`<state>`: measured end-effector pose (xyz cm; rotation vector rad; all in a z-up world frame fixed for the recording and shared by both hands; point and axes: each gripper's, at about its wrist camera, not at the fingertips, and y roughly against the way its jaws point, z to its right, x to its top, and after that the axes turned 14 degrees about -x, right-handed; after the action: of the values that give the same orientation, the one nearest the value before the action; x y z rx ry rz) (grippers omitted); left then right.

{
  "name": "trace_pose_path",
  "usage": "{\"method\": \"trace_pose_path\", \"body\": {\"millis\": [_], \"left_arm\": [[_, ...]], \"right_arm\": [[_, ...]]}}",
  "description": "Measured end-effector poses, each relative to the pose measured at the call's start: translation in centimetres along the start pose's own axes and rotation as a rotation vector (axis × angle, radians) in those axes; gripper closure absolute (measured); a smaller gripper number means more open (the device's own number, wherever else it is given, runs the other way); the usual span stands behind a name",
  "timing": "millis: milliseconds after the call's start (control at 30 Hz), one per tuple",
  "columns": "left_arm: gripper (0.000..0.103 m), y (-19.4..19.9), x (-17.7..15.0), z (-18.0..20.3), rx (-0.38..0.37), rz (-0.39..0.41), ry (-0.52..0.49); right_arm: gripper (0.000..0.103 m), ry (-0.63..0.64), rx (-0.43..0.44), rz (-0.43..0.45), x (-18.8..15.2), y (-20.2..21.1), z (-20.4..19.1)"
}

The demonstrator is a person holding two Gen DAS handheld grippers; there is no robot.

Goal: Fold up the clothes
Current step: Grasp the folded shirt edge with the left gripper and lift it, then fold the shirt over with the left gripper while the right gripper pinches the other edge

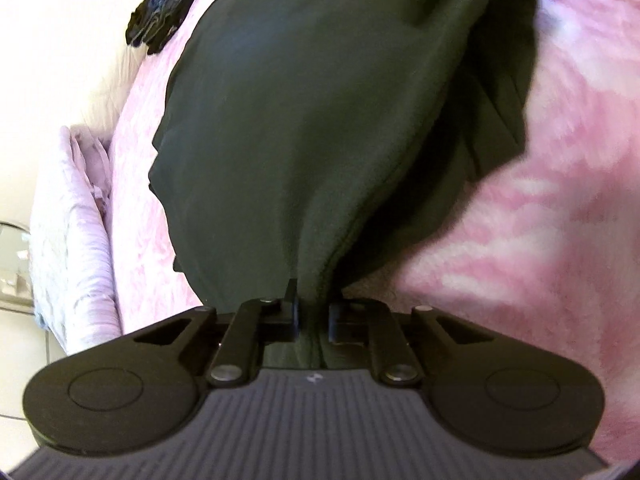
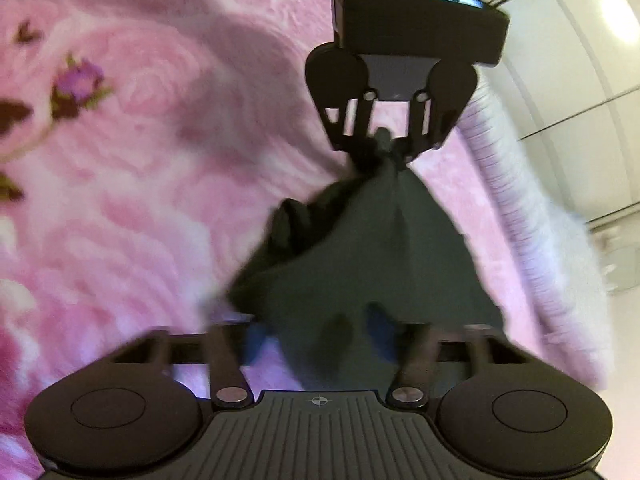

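Dark garment [image 1: 304, 128] lies on the pink blanket [image 1: 560, 240] of the bed, running along near its side edge, part flat, part lifted into folds. You hold it at 2 ends.

Left gripper [image 1: 314, 314]: pressed together, pinching a bunched corner of the cloth; fabric runs right down between the fingers. In the right wrist view the same gripper [image 2: 386, 148] sits at the far end with cloth gathered in it.

Right gripper [image 2: 352, 332]: blurred, cloth lies between and over the fingers. It looks nearly pressed together on the near edge, so I read it as pinching the garment, though the pads are not sharp.

Why held so: 2 pinched points on 1 piece let you lift and stretch it straight before laying 1 half over the other. Judged step: grip just taken, fold itself not yet made. Loose layers hang on 1 side of the garment, so they may drag or crumple when you lift.

Containers: none in view. A folded dark stack [image 1: 168, 4] lies on the blanket towards the bed's far edge, well apart from the garment. Probably finished pieces.
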<state>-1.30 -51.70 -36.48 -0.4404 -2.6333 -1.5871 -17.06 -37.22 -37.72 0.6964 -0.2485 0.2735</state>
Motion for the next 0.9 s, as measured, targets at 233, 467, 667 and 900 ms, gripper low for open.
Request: {"method": "trace_pose_path", "body": {"millis": [233, 467, 667, 900], "left_arm": [[0.096, 3.9, 0.2, 0.1, -0.022, -0.001, 0.051], [0.096, 10.8, 0.3, 3.0, -0.145, -0.071, 0.110], [0.095, 15.0, 3.5, -5.2, -0.242, -0.097, 0.190], [0.094, 11.7, 13.1, -18.6, -0.316, -0.116, 0.161]], "right_arm": [[0.099, -0.160, 0.144, -0.028, 1.6, 1.4, 3.4], [0.099, -0.256, 0.299, 0.053, 4.2, 7.0, 4.5], [0.099, -0.579, 0.326, 0.076, 2.7, 9.5, 11.5], [0.099, -0.965, 0.234, 0.042, -4.9, 7.6, 23.0]]}}
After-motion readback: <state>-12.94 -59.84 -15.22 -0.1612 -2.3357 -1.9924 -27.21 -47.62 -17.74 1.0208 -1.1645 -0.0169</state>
